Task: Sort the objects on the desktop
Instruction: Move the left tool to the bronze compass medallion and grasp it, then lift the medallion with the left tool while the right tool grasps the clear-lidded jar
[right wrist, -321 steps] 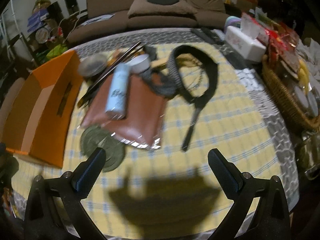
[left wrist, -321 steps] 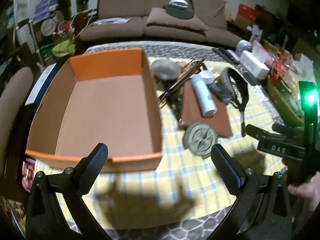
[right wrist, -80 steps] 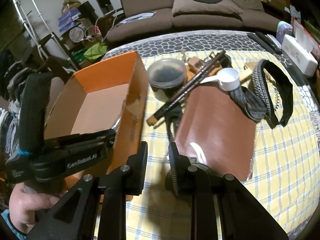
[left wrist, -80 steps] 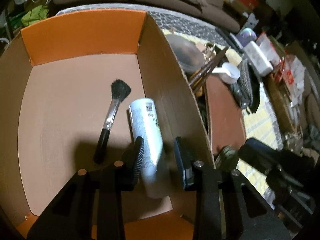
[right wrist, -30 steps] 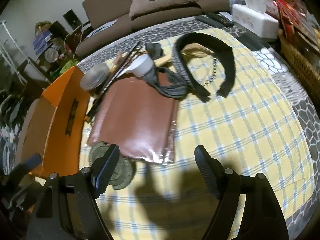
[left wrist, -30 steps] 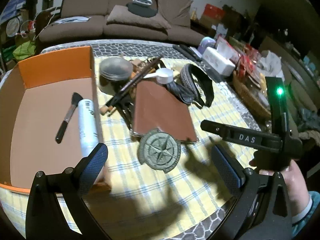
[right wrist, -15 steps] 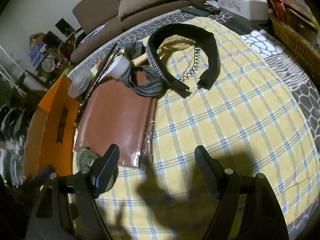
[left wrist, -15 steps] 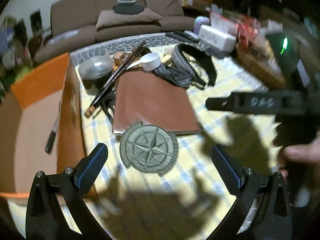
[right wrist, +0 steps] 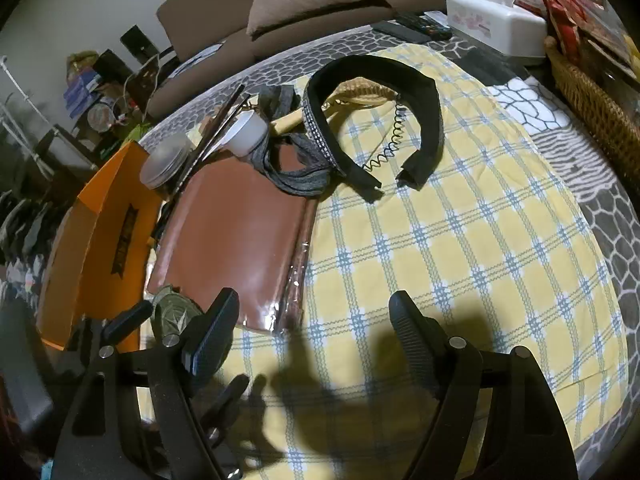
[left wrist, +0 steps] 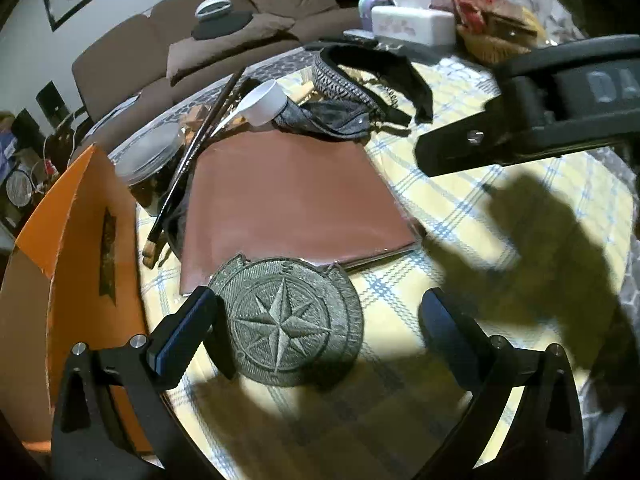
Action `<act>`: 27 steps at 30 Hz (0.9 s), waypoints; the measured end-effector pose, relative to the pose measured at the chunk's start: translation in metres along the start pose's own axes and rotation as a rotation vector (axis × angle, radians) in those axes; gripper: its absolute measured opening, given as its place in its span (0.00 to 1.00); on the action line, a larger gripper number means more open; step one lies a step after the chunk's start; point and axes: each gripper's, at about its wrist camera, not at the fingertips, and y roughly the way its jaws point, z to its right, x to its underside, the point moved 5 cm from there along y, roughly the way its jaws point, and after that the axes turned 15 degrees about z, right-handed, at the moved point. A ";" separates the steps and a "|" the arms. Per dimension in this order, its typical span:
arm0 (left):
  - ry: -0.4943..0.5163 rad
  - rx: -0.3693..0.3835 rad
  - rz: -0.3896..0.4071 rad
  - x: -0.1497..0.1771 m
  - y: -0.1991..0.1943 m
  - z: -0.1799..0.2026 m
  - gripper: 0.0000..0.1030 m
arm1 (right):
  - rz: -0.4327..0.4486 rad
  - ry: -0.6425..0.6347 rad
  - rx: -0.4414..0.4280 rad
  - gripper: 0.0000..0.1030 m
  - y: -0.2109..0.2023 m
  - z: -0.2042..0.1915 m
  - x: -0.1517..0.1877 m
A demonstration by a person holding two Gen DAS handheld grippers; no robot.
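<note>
The left claw point(left wrist: 318, 312) has dropped closer to the table point(left wrist: 472, 200) than a second ago, wide open and empty around the compass medallion point(left wrist: 288, 324), which lies beside the orange box point(left wrist: 80, 248). The right claw point(right wrist: 312, 332) hangs open, holding nothing.
</note>
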 end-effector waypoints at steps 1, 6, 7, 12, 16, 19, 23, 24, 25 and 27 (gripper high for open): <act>-0.005 -0.001 0.000 0.001 0.002 -0.002 1.00 | -0.003 -0.002 -0.001 0.77 0.000 0.000 0.000; -0.010 -0.013 0.010 0.004 0.007 -0.010 0.98 | -0.013 -0.020 0.000 0.77 0.002 -0.001 0.002; -0.009 -0.017 0.018 0.004 0.008 -0.011 0.92 | -0.013 -0.021 -0.001 0.77 0.002 -0.002 0.001; 0.023 -0.013 0.029 0.006 0.010 -0.006 0.80 | -0.015 -0.025 -0.009 0.77 0.004 -0.004 0.001; 0.020 -0.010 0.031 0.003 0.008 -0.005 0.80 | -0.017 -0.025 -0.010 0.77 0.004 -0.005 0.002; -0.016 0.003 0.033 -0.001 0.002 -0.008 0.80 | -0.017 -0.024 -0.010 0.77 0.004 -0.004 0.002; -0.084 0.033 0.060 -0.009 -0.018 -0.015 0.80 | -0.012 -0.022 -0.012 0.77 0.004 -0.003 0.001; -0.113 0.049 0.072 -0.013 -0.026 -0.019 0.80 | -0.010 -0.020 -0.014 0.77 0.003 -0.003 0.001; -0.129 0.058 0.080 -0.016 -0.031 -0.020 0.80 | -0.008 -0.019 -0.015 0.77 0.003 -0.002 0.000; -0.162 0.075 0.103 -0.025 -0.045 -0.027 0.80 | 0.000 -0.019 -0.021 0.77 0.001 -0.003 -0.001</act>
